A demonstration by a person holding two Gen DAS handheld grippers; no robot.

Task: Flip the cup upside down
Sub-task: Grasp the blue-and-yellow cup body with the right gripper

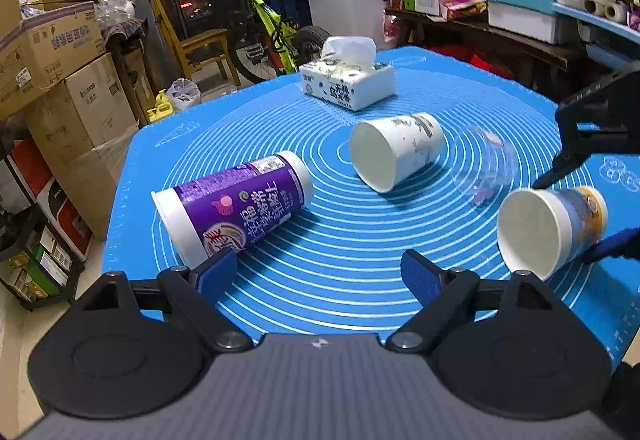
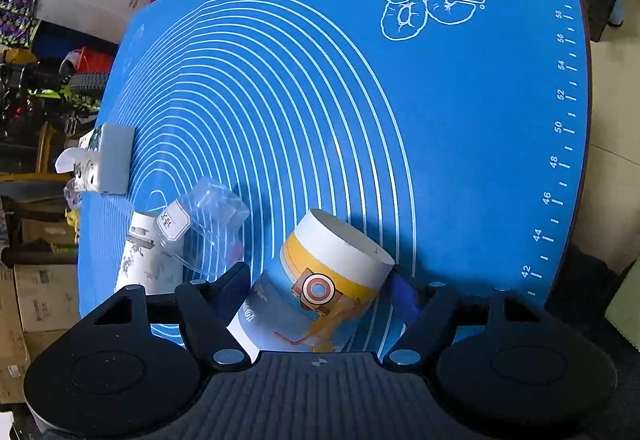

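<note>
Right wrist view, right tool [image 2: 320,292] clamping tilted yellow-banded cup [image 2: 320,280]; left tool [image 1: 320,272] wide, unladen

Your right gripper [image 2: 320,292] has the printed cup [image 2: 320,280] between its jaws, base pointing away from you. Clear cup [image 2: 208,224] left of those jaws, paper cup [image 2: 140,260] beyond it, tissue pack [image 2: 108,160] further ahead-left. All on the mat [image 2: 440,120]. Tall cup [image 1: 232,204] lies ahead-left of your left gripper [image 1: 320,272].
</note>
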